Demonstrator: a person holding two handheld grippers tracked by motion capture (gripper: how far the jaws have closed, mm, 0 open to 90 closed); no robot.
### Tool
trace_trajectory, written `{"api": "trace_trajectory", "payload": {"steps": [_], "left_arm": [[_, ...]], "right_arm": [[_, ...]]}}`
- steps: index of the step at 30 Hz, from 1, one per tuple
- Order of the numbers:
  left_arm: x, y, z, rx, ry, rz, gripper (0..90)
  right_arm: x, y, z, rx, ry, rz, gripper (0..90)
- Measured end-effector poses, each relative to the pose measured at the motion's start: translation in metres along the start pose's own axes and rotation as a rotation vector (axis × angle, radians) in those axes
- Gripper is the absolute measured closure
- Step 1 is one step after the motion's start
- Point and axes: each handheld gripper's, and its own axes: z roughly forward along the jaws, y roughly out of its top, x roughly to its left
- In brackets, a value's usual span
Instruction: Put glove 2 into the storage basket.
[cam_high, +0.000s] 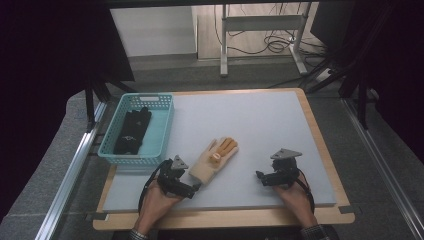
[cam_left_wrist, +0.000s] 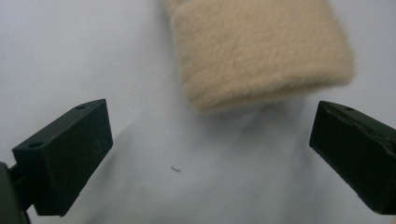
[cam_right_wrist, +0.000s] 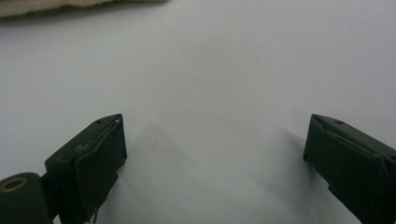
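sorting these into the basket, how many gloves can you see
2 at least: a beige glove flat on the mat by the left gripper, and a black one in the teal basket. That dark pile may hide more.

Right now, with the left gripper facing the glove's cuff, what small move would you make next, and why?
Probably ease the left gripper forward so its open jaws straddle the cuff of the beige glove, then close. The cuff lies just ahead of the jaws, not yet between them, flat on the grey mat. The right gripper sits open and apart, and the teal basket already holds dark gloves.
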Motion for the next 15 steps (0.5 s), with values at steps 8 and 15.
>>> {"api": "trace_trajectory", "payload": {"steps": [8, 15], "left_arm": [[-0.005, 0.020, -0.003, 0.003, -0.032, 0.014, 0.0], [-0.007, 0.043, 0.004, 0.014, -0.035, 0.012, 0.0]], "right_arm": [[0.000, 0.000, 0.000, 0.000, 0.001, 0.002, 5.7], [-0.001, 0.000, 0.000, 0.001, -0.001, 0.003, 5.7]]}}
